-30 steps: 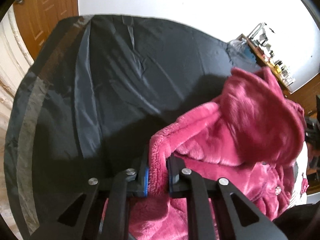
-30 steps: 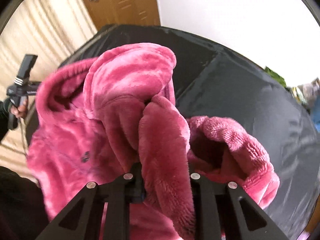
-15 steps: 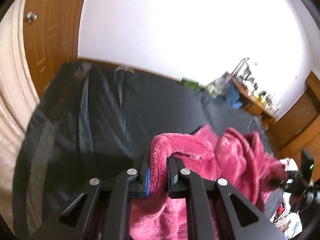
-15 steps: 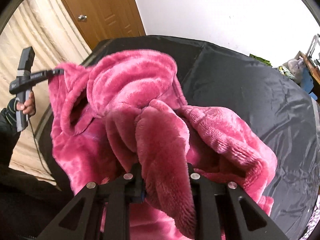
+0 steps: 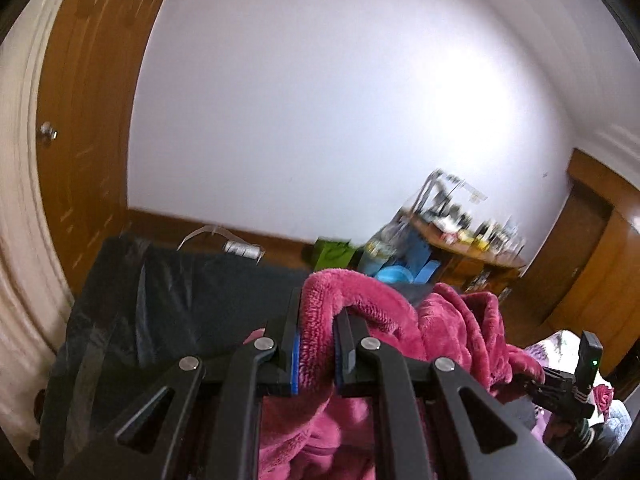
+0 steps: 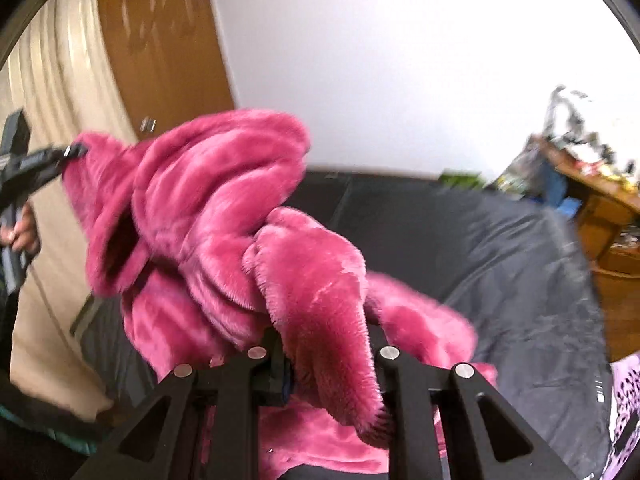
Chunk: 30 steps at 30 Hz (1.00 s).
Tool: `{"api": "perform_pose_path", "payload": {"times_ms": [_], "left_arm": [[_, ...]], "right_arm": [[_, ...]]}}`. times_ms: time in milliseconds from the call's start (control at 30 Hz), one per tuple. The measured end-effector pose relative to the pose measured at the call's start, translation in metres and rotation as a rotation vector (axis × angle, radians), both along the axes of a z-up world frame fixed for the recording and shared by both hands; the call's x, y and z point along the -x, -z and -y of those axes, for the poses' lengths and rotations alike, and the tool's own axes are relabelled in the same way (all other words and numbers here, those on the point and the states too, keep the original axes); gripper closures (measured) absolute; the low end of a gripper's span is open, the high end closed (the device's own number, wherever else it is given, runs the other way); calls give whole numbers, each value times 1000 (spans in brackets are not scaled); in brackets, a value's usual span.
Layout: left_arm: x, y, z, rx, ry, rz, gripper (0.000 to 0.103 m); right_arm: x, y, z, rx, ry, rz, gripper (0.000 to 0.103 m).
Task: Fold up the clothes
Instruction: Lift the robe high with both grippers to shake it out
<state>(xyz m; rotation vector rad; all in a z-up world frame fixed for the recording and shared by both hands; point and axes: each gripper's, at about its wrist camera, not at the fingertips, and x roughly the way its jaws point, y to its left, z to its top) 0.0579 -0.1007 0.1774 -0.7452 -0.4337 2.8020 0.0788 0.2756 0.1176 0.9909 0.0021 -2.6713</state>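
While both tongs hold the pink fleece jacket [image 6: 224,216] up off the black-covered bed [image 6: 500,248], keep the lift even and unhurried. Left gripper [image 5: 318,344]: clamped tight on a rolled edge of the fleece, the cloth pinched between the blue-lined pads and arching over the right-hand finger. Right gripper [image 6: 328,356]: closed on a thick fold, probably a sleeve or the hem, which bulges out over the jaws and hides the fingertips. Most of the jacket hangs between the two grips and trails down toward the near edge of the bed; from the right wrist view, a lower part seems to rest on the cover near that edge, though blur makes contact hard to confirm.

To do this step well:
- Spread the two grips apart sideways until the fleece hangs flat, not bunched.
- Check which parts are held; if one grip has a sleeve and the other the front edge, set down and regrip at matching corners.
- Lower toward the middle of the bed, away from the far edge near the wooden door [image 5: 84,92], and lay the back panel flat first.
- Keep both clamps firm: plush pile is slippery and heavy.
- Avoid snagging the snap buttons, barely visible here.
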Motion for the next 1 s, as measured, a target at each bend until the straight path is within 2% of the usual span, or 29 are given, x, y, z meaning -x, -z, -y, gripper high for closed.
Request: {"api": "perform_pose_path", "payload": {"times_ms": [267,333,433,500,567,633,767,1000], "left_arm": [[-92,-92,-41,-16,-9,-253,90],[-117,-108,-45,-30,-26,-310,90],[-150,-131,-48,-11,-58,-390,90],[-168,-143,-52,21,-83,-436,90],[-181,-150,-49,9,-91,-457,90],[-195,-157,-42,-21,-98,-472,90],[-212,-160,-35,-31,-122,-515,90],[-270,-192,-32,-32,-148,-687,90]], "right_arm": [[-76,-105,-32,-97,178,-413,82],[-97,-133,-37,-103,208,-523,82],[-130,-176,-41,-106,244,-695,82],[-141,-197,-35,-114,251,-774,82],[-154,-216,-29,-127,252,-848,82],[-165,-227,-26,-135,245,-896,82],[-186,-244,-19,-143,238,-980,82],[-239,-258,2,-198,299,-1170,82]]}}
